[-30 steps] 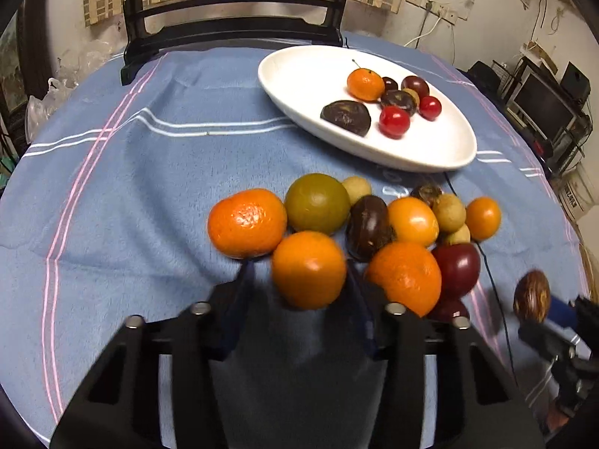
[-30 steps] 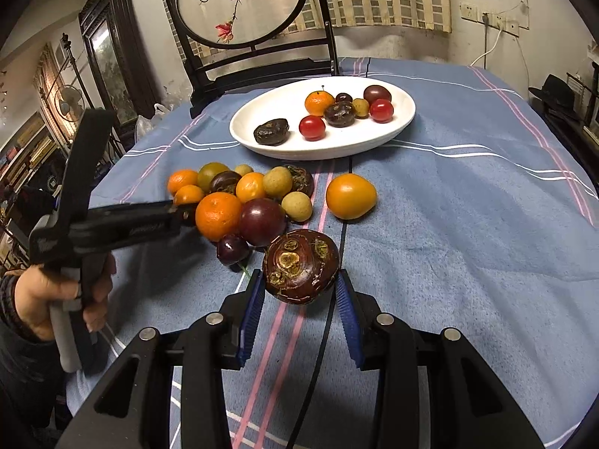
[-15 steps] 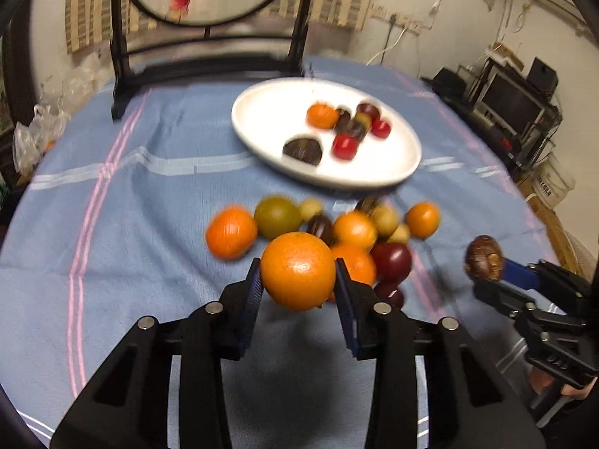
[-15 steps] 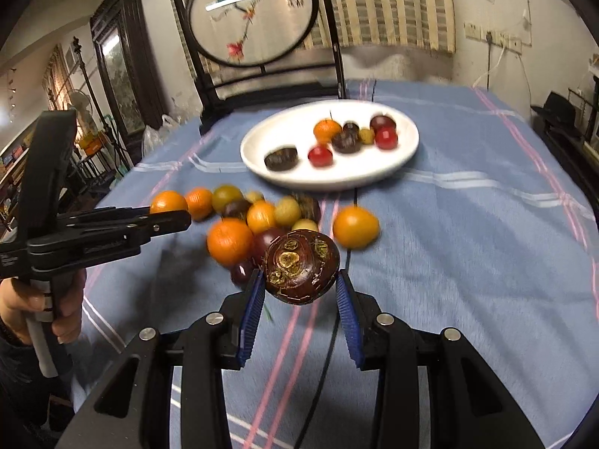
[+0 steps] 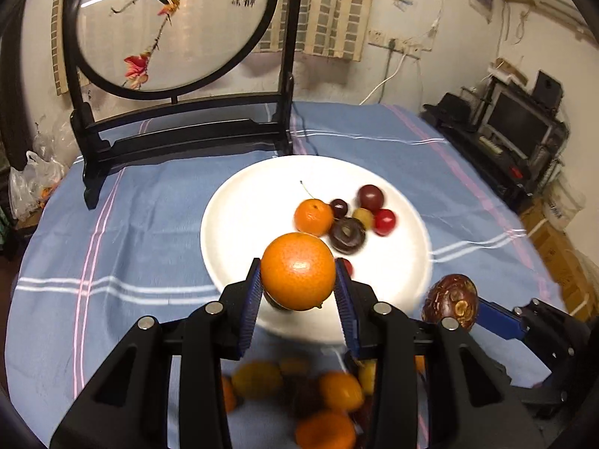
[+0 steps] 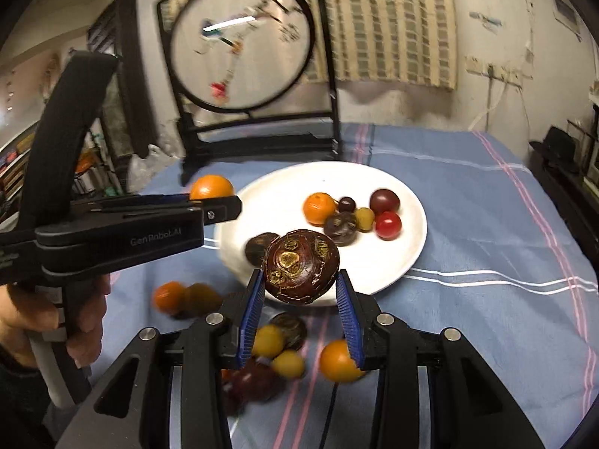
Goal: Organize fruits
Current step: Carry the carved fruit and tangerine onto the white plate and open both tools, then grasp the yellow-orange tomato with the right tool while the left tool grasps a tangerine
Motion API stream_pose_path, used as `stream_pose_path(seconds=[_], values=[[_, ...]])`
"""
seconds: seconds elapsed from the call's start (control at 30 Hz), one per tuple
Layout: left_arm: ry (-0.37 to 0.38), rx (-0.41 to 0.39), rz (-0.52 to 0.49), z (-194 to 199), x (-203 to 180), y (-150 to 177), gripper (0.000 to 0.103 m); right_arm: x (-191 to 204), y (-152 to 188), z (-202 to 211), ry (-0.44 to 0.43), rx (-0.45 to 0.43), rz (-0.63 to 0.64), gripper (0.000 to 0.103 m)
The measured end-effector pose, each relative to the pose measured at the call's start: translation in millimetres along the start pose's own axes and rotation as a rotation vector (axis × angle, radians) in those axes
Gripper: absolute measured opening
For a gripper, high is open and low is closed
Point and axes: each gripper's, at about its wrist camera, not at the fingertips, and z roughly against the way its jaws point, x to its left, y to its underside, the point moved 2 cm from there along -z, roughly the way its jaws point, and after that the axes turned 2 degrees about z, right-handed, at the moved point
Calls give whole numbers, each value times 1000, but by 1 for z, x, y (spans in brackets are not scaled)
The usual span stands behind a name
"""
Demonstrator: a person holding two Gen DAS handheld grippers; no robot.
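Note:
My left gripper [image 5: 298,284] is shut on an orange [image 5: 298,271] and holds it in the air over the near rim of the white plate [image 5: 239,220]. The right gripper [image 6: 300,288] is shut on a dark brown mangosteen [image 6: 301,265], raised above the plate's [image 6: 411,247] near edge. The plate holds a small tangerine [image 5: 313,216], a red cherry tomato [image 5: 384,222], a purple plum [image 5: 370,197] and other dark fruits. In the right wrist view the left gripper [image 6: 215,202] with its orange [image 6: 211,187] comes in from the left, held by a hand [image 6: 80,321]. In the left wrist view the mangosteen [image 5: 450,301] shows at the right.
A heap of loose oranges and dark fruits [image 5: 329,393] lies blurred on the blue striped cloth [image 5: 112,247] below both grippers. A black wooden stand with a round painted screen [image 5: 172,26] rises behind the plate. A black cable [image 6: 331,411] runs across the cloth.
Both grippers have risen with their fruits and moved forward from over the loose heap to the plate's near edge. The heap now lies beneath the fingers.

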Motion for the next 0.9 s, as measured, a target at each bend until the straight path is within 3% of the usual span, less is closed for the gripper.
stream_pose_path(seconds=[0.17, 0.2, 0.3, 0.47, 0.53, 0.9], values=[[-23, 46, 4, -35, 4, -4, 37, -17, 0, -37, 22, 54, -47, 42], [-27, 47, 12, -40, 6, -5, 39, -19, 0, -38, 12, 39, -59, 52], [-16, 7, 38, -34, 8, -4, 72, -28, 3, -29, 0, -26, -111, 57], [-9, -19, 23, -17, 6, 7, 78, -32, 8, -20, -27, -25, -133, 58], [-46, -13, 15, -11, 7, 18, 88, -35, 11, -15, -33, -23, -153, 58], [-72, 2, 62, 36, 33, 84, 91, -29, 53, 3, 0, 69, -171, 58]])
